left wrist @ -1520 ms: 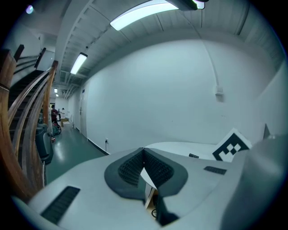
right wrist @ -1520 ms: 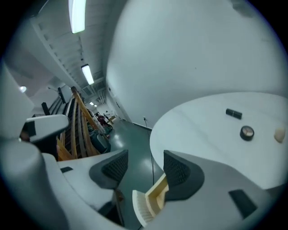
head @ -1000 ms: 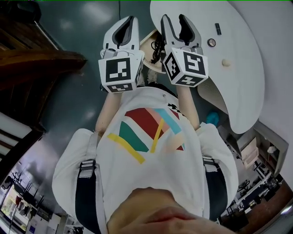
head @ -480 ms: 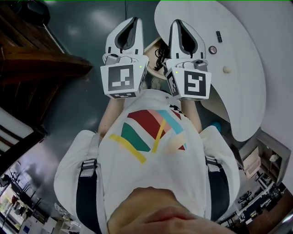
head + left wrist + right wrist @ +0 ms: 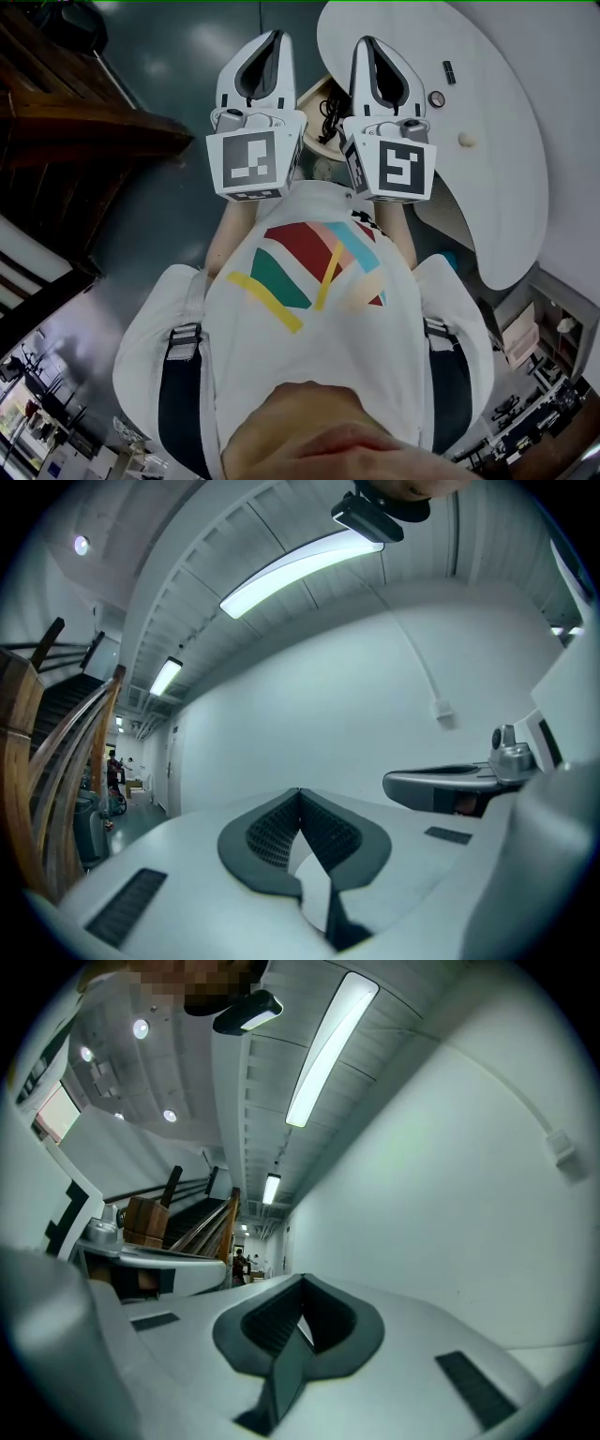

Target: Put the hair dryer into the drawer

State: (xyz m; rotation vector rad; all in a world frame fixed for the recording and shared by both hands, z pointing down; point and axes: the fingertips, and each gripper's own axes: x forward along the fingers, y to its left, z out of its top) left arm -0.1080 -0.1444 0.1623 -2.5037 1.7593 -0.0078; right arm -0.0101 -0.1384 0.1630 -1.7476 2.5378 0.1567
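Hair dryer, seemingly the black corded shape [image 5: 328, 112], lies in a pale wooden drawer [image 5: 307, 94] at the white rounded table's [image 5: 487, 112] edge.
White left gripper [image 5: 267, 42] and right gripper [image 5: 367, 47] are held side by side, jaws pressed together, empty.

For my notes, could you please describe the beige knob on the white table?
Find the white curved table, upper right in the head view. Of three small things on it, the knob is lowest: pale and round, the others darker.

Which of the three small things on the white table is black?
The narrow bar, topmost in the head view; the ringed disc and pale knob are round.
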